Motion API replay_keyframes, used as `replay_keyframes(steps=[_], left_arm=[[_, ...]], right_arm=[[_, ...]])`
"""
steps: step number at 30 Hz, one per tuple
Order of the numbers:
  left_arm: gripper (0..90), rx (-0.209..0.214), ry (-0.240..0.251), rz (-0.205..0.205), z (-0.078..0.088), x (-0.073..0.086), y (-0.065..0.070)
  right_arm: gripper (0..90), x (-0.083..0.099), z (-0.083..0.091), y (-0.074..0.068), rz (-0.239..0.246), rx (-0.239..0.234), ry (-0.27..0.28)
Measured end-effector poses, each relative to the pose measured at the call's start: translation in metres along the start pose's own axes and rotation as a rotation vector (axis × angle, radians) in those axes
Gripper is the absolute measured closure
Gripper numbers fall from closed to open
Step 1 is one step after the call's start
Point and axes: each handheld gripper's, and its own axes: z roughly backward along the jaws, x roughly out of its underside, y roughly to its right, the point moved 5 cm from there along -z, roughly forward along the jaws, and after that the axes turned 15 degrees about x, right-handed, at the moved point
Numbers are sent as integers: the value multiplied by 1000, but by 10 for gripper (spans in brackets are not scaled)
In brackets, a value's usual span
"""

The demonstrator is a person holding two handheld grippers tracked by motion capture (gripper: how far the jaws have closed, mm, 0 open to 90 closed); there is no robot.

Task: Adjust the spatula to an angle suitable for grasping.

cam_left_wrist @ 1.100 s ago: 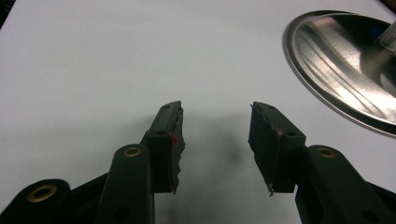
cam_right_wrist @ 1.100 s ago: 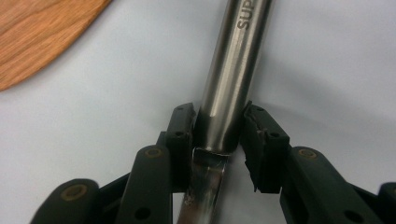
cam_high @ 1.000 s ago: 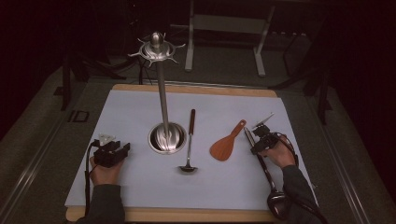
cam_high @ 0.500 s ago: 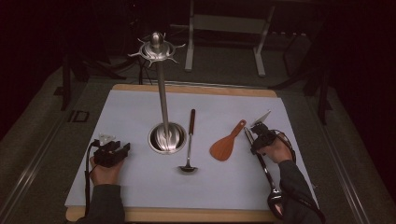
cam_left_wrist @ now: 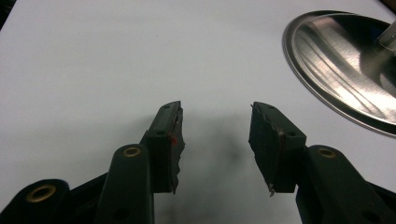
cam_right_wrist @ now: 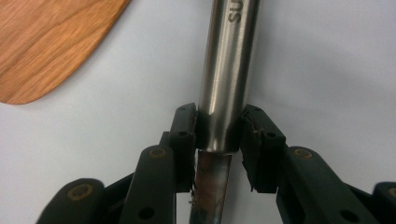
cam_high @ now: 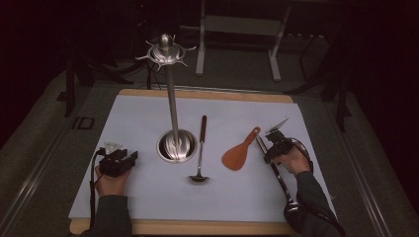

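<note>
In the high view, a tall steel utensil stand rises from a round base near the middle of a pale mat on the table, and everything else is placed from it. Just to the right of the stand's base lies a ladle with a dark handle, its bowl toward the person; farther right of the stand lies a wooden rice paddle. Beyond the paddle, well apart from the stand, the right gripper sits over the upper end of a long steel utensil that runs back toward the person's sleeve — its far end is hidden by the forearm, so I cannot tell what kind of utensil it is. To the left of the stand's base, the left gripper rests on the mat in the person's hand. In the left gripper view, the left gripper has its jaws spread wide over bare mat with nothing between them, and the stand's shiny base shows at the upper right, near but apart. In the right gripper view, the right gripper has just been closing — both pads now press on the utensil's round steel handle, which stands straight up between the jaws, while the paddle's wooden blade lies on the mat just to the upper left.
</note>
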Motion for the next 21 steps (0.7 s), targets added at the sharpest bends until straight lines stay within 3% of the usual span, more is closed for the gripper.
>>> replay_keyframes(steps=[21], left_arm=[[541,4,6,4,0,0,0]], right_arm=[[681,-7,15,-14,83,-18,76]])
